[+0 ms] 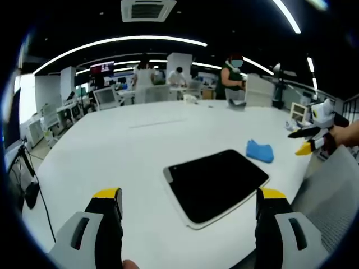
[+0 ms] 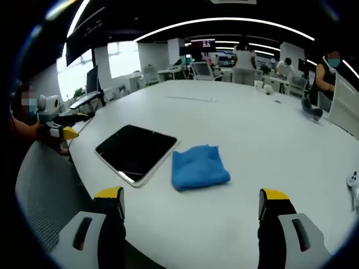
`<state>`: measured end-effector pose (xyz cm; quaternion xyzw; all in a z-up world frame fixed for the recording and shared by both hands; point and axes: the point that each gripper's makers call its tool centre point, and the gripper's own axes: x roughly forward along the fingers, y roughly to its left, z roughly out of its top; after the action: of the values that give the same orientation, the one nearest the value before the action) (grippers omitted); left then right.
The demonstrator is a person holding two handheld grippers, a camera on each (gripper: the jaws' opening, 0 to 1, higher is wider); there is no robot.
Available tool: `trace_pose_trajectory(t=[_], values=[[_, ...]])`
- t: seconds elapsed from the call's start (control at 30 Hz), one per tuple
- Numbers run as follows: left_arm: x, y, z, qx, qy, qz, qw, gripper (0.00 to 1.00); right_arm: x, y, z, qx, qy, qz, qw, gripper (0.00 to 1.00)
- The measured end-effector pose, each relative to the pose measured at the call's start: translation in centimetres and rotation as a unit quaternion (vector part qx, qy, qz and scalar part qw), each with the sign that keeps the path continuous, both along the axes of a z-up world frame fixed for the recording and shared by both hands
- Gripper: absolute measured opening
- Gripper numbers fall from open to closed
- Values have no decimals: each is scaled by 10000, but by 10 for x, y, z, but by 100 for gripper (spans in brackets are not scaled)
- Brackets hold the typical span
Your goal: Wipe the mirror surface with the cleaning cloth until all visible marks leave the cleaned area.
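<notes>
Left gripper view: my left gripper has jaws spread wide, holding nothing. The mirror lies flat on the white table, straight ahead between the jaws and close, dark face up, long axis running diagonally from near-right toward far-left. The cloth sits just past the mirror's far-right corner, near it but not touching as far as I can tell. The right gripper comes in at the right edge, off the table; can't tell its jaw state from here.

Right gripper view: my right gripper is also released, jaws wide apart, empty. The cloth is a blue folded wad dead ahead, centred between the jaws, closest thing to this gripper. The mirror lies to the cloth's left, edges near or just touching, can't separate them. The left gripper shows far left, beyond the table edge.

My call: right side is nearer the cloth and lined up w/ it, so right goes straight fwd and down to grab, then sweeps left onto the glass. Marks on the mirror too small to see.
</notes>
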<state>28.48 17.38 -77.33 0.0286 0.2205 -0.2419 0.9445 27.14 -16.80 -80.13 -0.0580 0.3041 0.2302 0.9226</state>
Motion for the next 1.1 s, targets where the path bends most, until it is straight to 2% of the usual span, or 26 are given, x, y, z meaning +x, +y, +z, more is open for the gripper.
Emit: trace_pose_trajectory(t=[0.1,0.2,0.4,0.5,0.7,0.83,1.1], values=[[0,0,-2,5,43,-3,10000,100,-4,1,-3,-14,123,6,9999,100],[0,2,-5,-33,121,22,9999,100,-5,1,-4,-46,106,36,9999,99],[-2,-2,-3,109,36,-56,9999,99,-2,-2,-3,45,38,-76,10000,99],[-2,-1,-9,100,163,-88,9998,99,-4,1,-5,45,100,-56,9999,99],[-3,-2,-7,116,107,-99,9998,99,-5,-1,-6,25,111,-56,9999,99],[-4,1,-10,74,193,-48,9998,99,-6,1,-6,64,130,-72,9999,98],[-2,3,-8,51,160,-15,9999,99,-6,6,-9,-34,191,74,9998,98]])
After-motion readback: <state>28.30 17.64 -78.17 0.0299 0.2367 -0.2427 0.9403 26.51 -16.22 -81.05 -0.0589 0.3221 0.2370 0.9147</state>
